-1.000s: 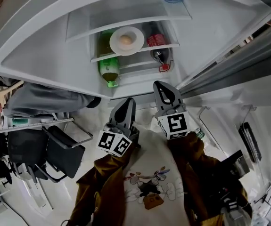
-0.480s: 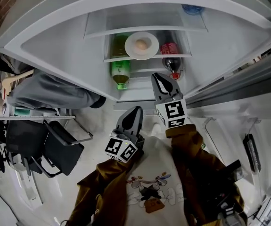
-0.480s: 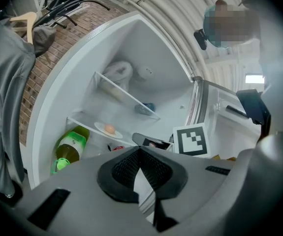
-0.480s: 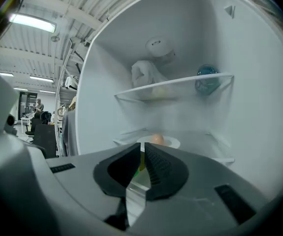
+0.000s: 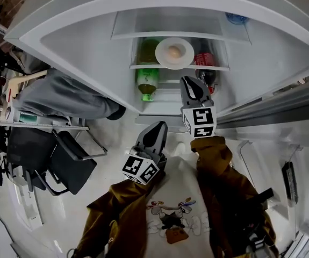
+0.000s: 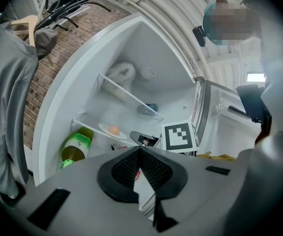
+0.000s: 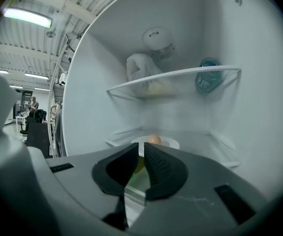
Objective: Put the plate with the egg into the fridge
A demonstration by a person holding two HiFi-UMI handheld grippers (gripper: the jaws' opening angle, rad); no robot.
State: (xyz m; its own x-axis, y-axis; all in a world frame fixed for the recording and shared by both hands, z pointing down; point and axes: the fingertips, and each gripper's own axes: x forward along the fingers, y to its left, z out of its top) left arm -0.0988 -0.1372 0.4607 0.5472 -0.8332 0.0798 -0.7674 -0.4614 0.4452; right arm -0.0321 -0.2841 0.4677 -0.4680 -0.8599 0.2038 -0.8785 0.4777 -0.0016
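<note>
Advancing up-frame, the barely parted, empty right gripper [image 5: 189,81] is nearing the round white plate [image 5: 165,57] with tan egg [image 5: 174,51] just above; the shut left gripper [image 5: 159,126] is waiting lower.

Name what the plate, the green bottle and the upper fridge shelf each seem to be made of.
Plate: plain white with a smooth, even surface; probably glazed ceramic, possibly plastic. Green bottle: translucent tinted body with a label around it; likely plastic. Upper shelf: see-through, since the items on it show through it; glass or clear plastic.
</note>
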